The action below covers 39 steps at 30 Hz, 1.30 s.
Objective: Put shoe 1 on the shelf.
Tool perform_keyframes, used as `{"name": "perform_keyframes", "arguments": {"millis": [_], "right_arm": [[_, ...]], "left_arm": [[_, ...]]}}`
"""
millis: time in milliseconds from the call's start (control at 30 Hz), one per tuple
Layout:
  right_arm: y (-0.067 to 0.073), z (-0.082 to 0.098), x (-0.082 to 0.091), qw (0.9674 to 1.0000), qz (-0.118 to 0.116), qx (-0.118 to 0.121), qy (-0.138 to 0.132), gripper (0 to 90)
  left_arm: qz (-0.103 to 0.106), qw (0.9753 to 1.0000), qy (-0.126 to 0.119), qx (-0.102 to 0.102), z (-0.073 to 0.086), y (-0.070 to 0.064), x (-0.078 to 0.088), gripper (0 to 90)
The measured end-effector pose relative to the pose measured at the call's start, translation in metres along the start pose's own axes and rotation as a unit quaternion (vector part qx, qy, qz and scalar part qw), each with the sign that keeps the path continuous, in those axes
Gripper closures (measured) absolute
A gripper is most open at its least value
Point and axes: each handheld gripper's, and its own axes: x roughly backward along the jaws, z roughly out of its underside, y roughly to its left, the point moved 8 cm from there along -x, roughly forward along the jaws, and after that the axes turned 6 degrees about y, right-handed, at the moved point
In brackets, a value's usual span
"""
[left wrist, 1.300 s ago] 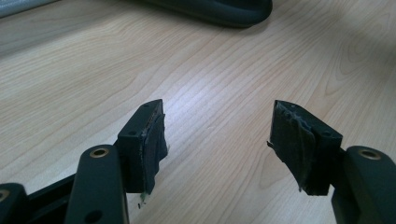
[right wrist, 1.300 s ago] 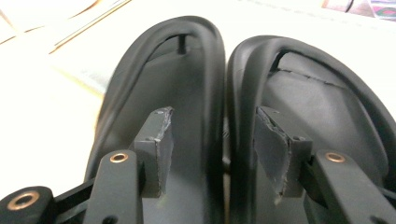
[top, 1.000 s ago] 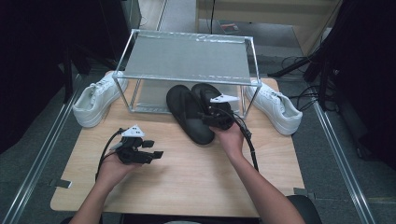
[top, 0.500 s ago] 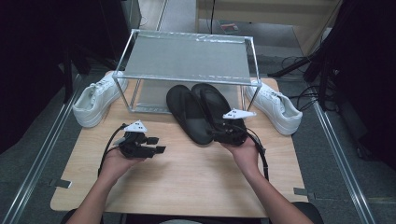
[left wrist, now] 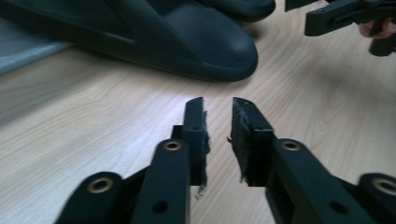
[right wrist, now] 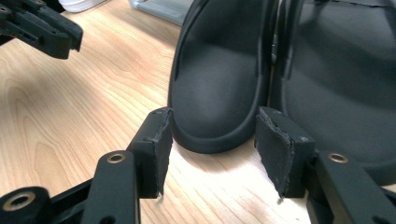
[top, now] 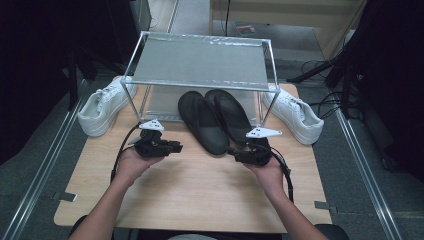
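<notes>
Black slippers (top: pixel 215 119) — pale wooden table (top: pixel 190 195)

The high view is looking forward and down from above the person's side, taking in the whole table (top: pixel 190 195) from some way off. The left gripper view is riding low and close over the tabletop, facing right toward the toe of the near black slipper (left wrist: pixel 205 42). The right gripper view is facing left and far at that same slipper (right wrist: pixel 219 88), so all three views are sharing it.

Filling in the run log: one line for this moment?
left hand-held gripper: closing, empty | right hand-held gripper: open at black slipper heel
</notes>
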Motion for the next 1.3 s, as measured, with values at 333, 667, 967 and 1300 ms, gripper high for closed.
{"name": "perform_keyframes", "arguments": {"millis": [333,667,967,1300], "right_arm": [[0.001,0.002,-0.004,0.9999,-0.010,-0.004,0.006,44.5],[0.003,0.003,-0.006,0.9998,-0.011,0.006,0.014,43.2],[0.005,0.003,-0.010,0.9994,-0.031,-0.010,0.013,42.8],[0.002,0.003,-0.010,0.9997,-0.022,-0.005,0.013,43.6]], "left_arm": [[-0.015,0.9991,-0.001,-0.040,-0.027,-0.005,0.005,90.0],[-0.015,0.9991,-0.001,-0.039,-0.063,0.010,0.014,90.0],[-0.041,0.9976,-0.002,-0.055,-0.101,0.022,0.029,89.9],[-0.055,0.9959,-0.003,-0.071,-0.155,0.032,0.048,90.0]]}}
